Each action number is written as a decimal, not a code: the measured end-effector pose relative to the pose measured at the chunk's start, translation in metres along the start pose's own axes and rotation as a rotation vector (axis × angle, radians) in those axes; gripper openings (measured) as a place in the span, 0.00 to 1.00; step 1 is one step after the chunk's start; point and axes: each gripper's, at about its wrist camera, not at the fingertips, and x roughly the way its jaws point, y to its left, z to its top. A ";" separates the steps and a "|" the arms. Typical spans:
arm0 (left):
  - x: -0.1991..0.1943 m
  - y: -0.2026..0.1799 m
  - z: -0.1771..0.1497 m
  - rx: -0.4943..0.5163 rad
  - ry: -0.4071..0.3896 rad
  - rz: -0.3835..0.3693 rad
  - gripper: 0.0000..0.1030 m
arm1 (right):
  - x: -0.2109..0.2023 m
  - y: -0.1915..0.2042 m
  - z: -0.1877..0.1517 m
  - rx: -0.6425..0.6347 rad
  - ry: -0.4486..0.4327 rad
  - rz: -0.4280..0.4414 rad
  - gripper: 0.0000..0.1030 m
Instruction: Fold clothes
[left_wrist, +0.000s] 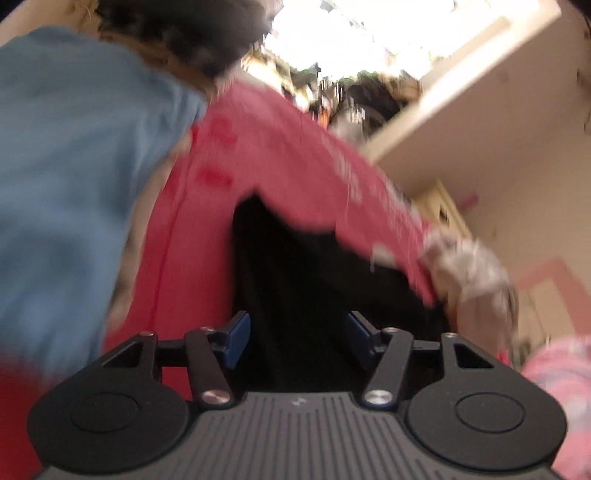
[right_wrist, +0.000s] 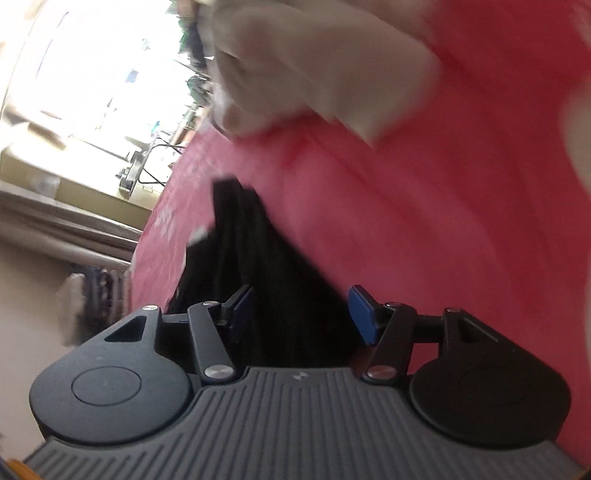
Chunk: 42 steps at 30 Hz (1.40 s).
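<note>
Across the lower half of the left wrist view, the left gripper (left_wrist: 298, 338) stands with its jaws apart, the blue pads (left_wrist: 239, 338) well separated and pressing on nothing. Between and beyond them lies a black garment (left_wrist: 314, 280), a dark mass rising from the bottom centre toward the middle of the frame; whether the pads brush it cannot be told through the blur. A red cloth (left_wrist: 266, 147) with faint pale lettering spreads under and around the black garment, running from the lower left up to the centre and down toward the right. A blue garment (left_wrist: 74, 184) fills the left side of the frame. At the right, a whitish bundle (left_wrist: 469, 266) sits at the end of the red cloth, and a pink patterned fabric (left_wrist: 561, 387) shows in the lower right corner.

Low in the right wrist view, the right gripper (right_wrist: 301, 314) likewise has its jaws parted, nothing clamped between its blue pads (right_wrist: 364, 314). The black garment (right_wrist: 266, 280) lies between them and stretches up toward the middle left, on the red cloth (right_wrist: 424, 221) that covers the right of the frame. A pale, blurred fabric (right_wrist: 314, 62) hangs across the top centre.
</note>
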 end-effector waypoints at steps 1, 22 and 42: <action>-0.006 0.003 -0.012 0.002 0.035 -0.001 0.60 | -0.001 -0.007 -0.010 0.026 0.024 0.013 0.54; 0.033 0.006 -0.062 -0.096 -0.035 0.001 0.10 | 0.049 -0.012 -0.015 0.073 0.015 0.150 0.12; -0.175 0.007 -0.176 -0.077 0.065 -0.056 0.08 | -0.151 -0.040 -0.139 0.104 -0.102 0.118 0.03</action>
